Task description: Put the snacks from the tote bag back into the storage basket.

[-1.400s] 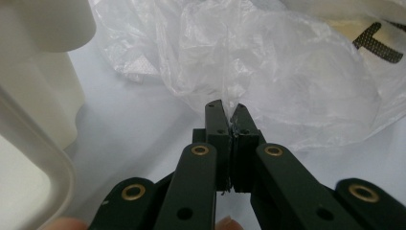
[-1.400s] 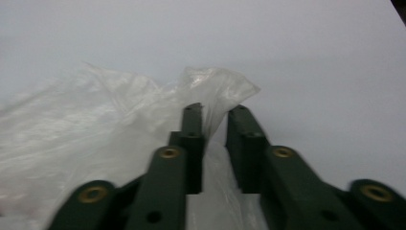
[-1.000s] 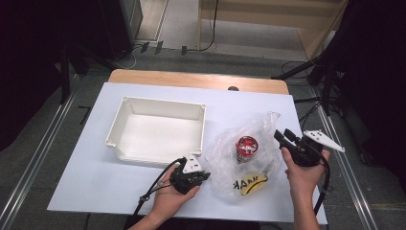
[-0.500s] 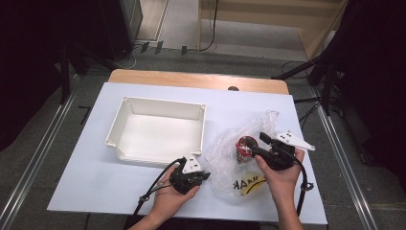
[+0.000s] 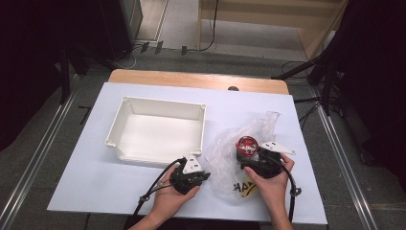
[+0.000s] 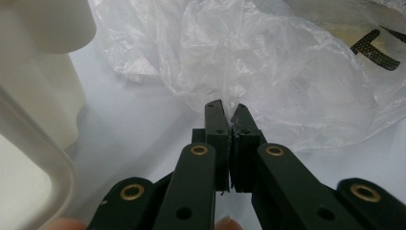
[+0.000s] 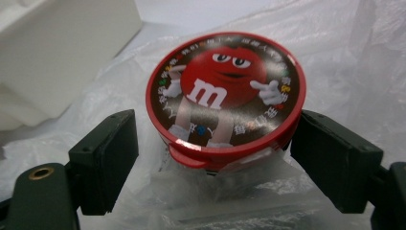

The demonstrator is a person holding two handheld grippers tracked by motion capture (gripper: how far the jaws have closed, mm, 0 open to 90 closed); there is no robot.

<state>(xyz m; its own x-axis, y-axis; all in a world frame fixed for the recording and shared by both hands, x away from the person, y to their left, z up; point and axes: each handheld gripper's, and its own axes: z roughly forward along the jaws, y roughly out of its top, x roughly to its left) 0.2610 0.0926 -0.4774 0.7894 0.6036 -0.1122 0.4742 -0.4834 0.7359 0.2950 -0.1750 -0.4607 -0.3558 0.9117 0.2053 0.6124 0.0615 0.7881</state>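
Observation:
A crumpled clear plastic bag [image 5: 225, 158] lies on the white table, right of centre. In it stands a round tub with a red M&M lid [image 5: 247, 145]. My left gripper [image 5: 203, 176] sits at the bag's left edge, shut on a fold of the film [image 6: 239, 76]. In the left gripper view the jaws meet at my left gripper [image 6: 229, 110] with plastic pinched between them. My right gripper [image 5: 250, 162] is at the tub's near side. In the right gripper view my right gripper [image 7: 218, 143] is open, one jaw on each side of the tub [image 7: 225, 96], with a gap at the left jaw.
An empty white rectangular tray [image 5: 158, 129] stands left of the bag, close to my left gripper; its corner [image 6: 33, 96] shows in the left gripper view. A yellow and black printed item [image 5: 246, 188] lies in the bag's near end. The table's wooden far edge [image 5: 196, 79] is beyond.
My right gripper has moved left from beside the bag to the tub, and its open jaws now straddle it. The left gripper has stayed put, holding the bag.

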